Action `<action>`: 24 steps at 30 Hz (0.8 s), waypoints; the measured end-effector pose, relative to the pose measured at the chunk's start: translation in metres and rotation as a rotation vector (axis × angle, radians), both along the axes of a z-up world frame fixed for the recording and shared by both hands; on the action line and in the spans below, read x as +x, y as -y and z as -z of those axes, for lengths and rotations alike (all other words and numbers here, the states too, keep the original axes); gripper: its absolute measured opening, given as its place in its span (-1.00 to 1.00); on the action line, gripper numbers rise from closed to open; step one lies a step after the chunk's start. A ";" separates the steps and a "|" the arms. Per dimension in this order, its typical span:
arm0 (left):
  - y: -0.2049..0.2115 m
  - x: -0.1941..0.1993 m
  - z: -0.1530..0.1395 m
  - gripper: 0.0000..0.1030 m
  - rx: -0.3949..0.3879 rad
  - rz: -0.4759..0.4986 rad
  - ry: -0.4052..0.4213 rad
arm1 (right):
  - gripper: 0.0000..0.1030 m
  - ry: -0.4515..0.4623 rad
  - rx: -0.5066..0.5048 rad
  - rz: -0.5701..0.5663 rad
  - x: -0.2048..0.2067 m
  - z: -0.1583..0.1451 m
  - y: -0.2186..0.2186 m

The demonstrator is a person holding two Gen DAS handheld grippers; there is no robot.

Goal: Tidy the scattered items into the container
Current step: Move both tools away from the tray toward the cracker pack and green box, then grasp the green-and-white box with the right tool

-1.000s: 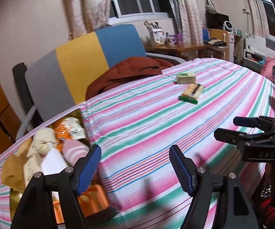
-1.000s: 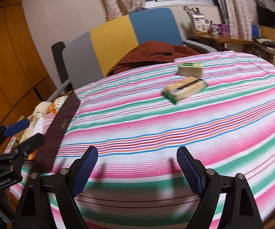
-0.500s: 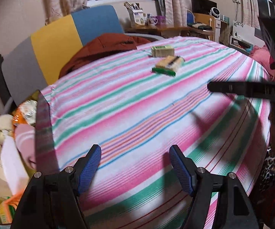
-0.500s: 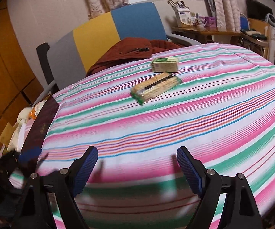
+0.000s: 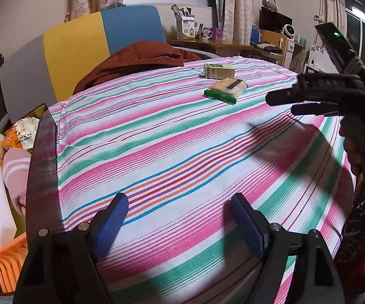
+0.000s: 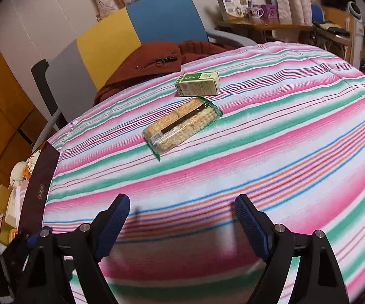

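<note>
A clear pack of crackers (image 6: 181, 125) (image 5: 225, 90) lies on the striped tablecloth, with a small green box (image 6: 198, 83) (image 5: 218, 71) just behind it. The dark-walled container (image 5: 41, 157) (image 6: 39, 185) stands at the table's left end and holds several items, among them a pink striped bundle (image 5: 15, 172) and an orange packet (image 5: 20, 134). My left gripper (image 5: 179, 217) hovers over bare cloth beside the container, its jaws opening with nothing between them. My right gripper (image 6: 182, 217) (image 5: 281, 105) is open and empty, pointing at the crackers from a short way off.
A chair (image 5: 81, 43) with a grey, yellow and blue back stands behind the table, a rust-red jacket (image 5: 141, 58) draped on it. A desk (image 5: 228, 45) with mugs is further back. An orange basket (image 5: 2, 266) sits in the container's near corner. A person's clothing (image 5: 364, 228) shows at the right edge.
The left gripper has swung from above the container to the cloth beside it, dropped lower, and its jaws stand slightly wider. The right gripper has moved closer to the crackers.
</note>
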State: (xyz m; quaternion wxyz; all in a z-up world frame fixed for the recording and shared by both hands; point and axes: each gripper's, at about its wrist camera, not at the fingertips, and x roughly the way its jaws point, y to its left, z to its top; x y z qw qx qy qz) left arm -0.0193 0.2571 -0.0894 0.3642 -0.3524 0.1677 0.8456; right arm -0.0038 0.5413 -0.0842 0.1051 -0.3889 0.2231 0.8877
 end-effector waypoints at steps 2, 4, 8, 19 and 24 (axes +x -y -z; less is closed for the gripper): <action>0.001 0.000 0.000 0.65 0.004 -0.001 0.003 | 0.67 0.018 -0.001 -0.002 -0.007 -0.002 -0.005; 0.000 0.000 0.000 0.65 0.005 -0.001 0.001 | 0.66 0.035 0.014 -0.015 -0.015 -0.006 -0.008; 0.000 0.001 0.001 0.66 0.006 -0.002 -0.003 | 0.69 0.048 0.046 -0.025 -0.038 -0.020 -0.020; 0.002 0.000 0.001 0.68 0.022 -0.002 0.000 | 0.96 0.027 0.067 0.120 -0.127 -0.020 -0.055; 0.003 -0.001 0.001 0.68 0.029 -0.001 0.004 | 0.96 0.068 0.095 0.184 -0.158 -0.013 -0.062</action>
